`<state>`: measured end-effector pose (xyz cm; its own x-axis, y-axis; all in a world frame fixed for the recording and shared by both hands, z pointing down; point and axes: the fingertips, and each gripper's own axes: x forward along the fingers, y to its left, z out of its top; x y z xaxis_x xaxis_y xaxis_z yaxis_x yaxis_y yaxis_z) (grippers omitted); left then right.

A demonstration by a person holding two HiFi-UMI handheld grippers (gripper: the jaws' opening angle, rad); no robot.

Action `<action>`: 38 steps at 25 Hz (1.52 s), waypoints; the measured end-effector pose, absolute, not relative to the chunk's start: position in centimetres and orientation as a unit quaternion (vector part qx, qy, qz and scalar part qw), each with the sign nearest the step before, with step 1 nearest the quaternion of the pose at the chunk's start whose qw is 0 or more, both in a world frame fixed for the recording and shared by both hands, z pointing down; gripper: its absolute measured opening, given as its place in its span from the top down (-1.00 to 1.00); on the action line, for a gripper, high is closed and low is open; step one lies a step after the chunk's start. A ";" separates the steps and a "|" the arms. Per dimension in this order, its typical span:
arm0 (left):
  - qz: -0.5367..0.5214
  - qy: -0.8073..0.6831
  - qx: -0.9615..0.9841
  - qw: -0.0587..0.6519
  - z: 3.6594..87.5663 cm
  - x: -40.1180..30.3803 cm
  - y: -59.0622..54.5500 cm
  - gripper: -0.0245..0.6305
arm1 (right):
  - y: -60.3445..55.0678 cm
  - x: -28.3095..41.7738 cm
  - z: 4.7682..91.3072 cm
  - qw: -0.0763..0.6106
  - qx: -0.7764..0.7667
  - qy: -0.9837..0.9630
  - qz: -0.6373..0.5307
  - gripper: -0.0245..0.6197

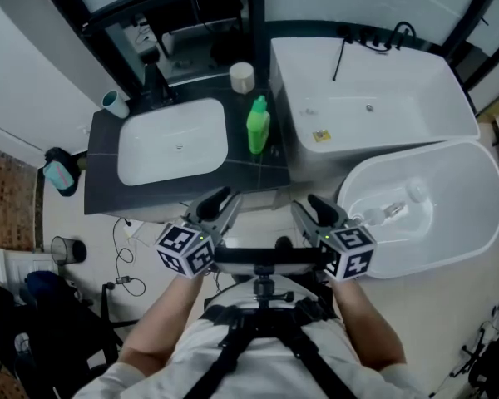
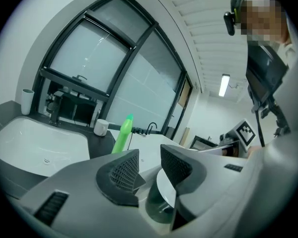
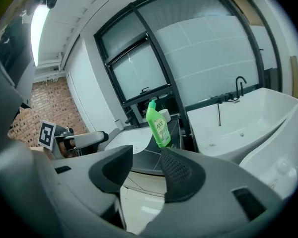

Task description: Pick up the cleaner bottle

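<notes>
The cleaner bottle (image 1: 259, 125) stands upright on the dark surface (image 1: 162, 191), close to its right edge. It is between the white sink (image 1: 150, 160) and the big white tub (image 1: 374, 98). A small white cup (image 1: 242, 76) is just behind it. Nothing touches the bottle.

The left gripper (image 1: 224, 202) and the right gripper (image 1: 310, 206) are both in front of the surface, near the person's body and well apart from the bottle. In each gripper view the jaws stand apart with only air between them, so both grippers are released and empty. In the right gripper view the bottle is seen almost straight above the gap of the jaws. In the left gripper view it is a little to the left of the gap.

I judge that the task is only at its beginning. The approach is not finished and no grasp is made. What is left: to bring one gripper to the bottle, to close on its body, and to lift it.
</notes>
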<state>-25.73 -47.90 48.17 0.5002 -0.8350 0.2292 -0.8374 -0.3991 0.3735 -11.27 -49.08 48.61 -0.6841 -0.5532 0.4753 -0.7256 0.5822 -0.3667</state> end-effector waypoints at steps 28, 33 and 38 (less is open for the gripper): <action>0.071 -0.535 0.815 0.210 53.2 -25.2 -60.8 0.24 | -53.8 -7.4 49.5 0.155 0.390 -0.859 0.293 0.37; 0.083 -0.535 0.813 0.215 54.3 -24.6 -62.6 0.23 | -54.5 -6.6 50.0 0.157 0.395 -0.855 0.298 0.37; 0.094 -0.534 0.812 0.215 54.8 -24.0 -64.3 0.23 | -55.2 -5.9 50.2 0.157 0.398 -0.852 0.300 0.37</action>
